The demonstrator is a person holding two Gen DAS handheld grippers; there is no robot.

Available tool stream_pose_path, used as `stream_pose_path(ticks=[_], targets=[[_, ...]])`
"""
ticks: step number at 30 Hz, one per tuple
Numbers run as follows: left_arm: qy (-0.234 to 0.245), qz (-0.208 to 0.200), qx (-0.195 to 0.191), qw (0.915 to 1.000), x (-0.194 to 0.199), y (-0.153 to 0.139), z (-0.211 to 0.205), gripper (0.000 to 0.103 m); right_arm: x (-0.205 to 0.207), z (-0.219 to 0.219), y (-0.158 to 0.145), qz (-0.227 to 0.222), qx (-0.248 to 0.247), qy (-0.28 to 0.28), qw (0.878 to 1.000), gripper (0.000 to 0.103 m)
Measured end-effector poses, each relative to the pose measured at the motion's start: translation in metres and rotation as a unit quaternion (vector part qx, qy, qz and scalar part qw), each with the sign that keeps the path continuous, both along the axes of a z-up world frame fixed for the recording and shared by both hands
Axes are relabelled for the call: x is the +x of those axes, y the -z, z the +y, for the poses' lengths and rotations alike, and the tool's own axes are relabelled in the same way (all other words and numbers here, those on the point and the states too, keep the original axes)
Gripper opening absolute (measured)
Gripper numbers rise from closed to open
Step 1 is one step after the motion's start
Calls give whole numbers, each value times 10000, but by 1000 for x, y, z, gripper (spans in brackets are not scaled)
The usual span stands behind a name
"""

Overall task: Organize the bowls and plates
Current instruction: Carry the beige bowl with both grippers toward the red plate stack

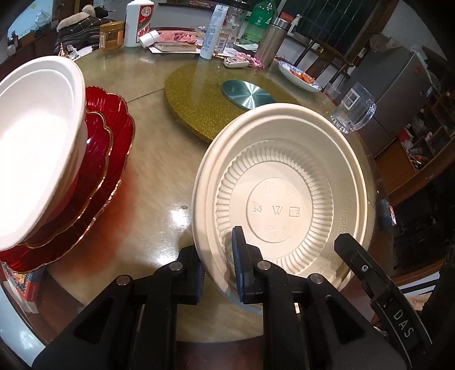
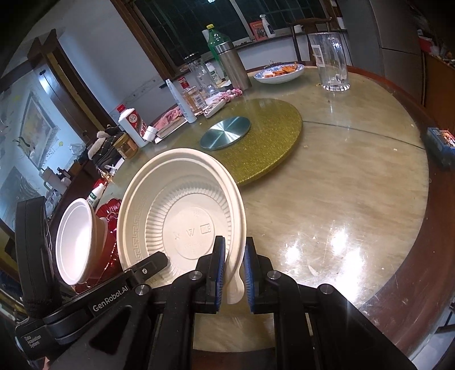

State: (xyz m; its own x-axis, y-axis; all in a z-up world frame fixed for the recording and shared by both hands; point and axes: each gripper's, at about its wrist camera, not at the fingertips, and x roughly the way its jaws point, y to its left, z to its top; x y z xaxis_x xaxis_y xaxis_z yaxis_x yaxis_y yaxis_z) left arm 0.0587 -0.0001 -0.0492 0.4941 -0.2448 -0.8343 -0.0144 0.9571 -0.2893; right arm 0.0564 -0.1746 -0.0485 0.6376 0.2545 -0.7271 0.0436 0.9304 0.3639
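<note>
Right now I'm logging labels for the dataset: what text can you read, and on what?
"DAS": right gripper body.
"GenRobot.AI": left gripper body.
"Data Acquisition System": same body, lower.
"W": embossed on the cream bowl.
Bowl's smaller embossing and liquor bottle label: too blurred.

The cream plastic plate (image 1: 284,193) has a ribbed ring of fine radial grooves, a Greek-key band near its rim and small embossed symbols at the centre. The bowl (image 1: 37,142) is plain white, resting on two deep red fluted plates (image 1: 113,136) edged in gold with scalloped rims. The table (image 2: 355,199) is a glossy olive-beige marble look with a brown wooden border. The turntable (image 2: 270,142) is glittery gold with a brushed silver disc (image 2: 226,132) in its middle. The dish (image 2: 280,74) is white with blue patterning. Both grippers are black with blue pads (image 2: 219,273)
</note>
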Motion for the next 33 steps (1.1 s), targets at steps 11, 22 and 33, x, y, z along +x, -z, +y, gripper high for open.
stream_pose_path(ticks=[11, 22, 33], targets=[[-76, -304, -80, 9995, -10, -26, 11, 16, -10, 10, -27, -371, -63, -129, 9992, 12], [-352, -673, -58, 9971, -24, -49, 35, 16, -6, 33, -47, -622, -7, -443, 9971, 12], [-870, -904, 0, 9921, -38, -59, 76, 16, 2, 76, -57, -771, 26, -963, 9924, 12]])
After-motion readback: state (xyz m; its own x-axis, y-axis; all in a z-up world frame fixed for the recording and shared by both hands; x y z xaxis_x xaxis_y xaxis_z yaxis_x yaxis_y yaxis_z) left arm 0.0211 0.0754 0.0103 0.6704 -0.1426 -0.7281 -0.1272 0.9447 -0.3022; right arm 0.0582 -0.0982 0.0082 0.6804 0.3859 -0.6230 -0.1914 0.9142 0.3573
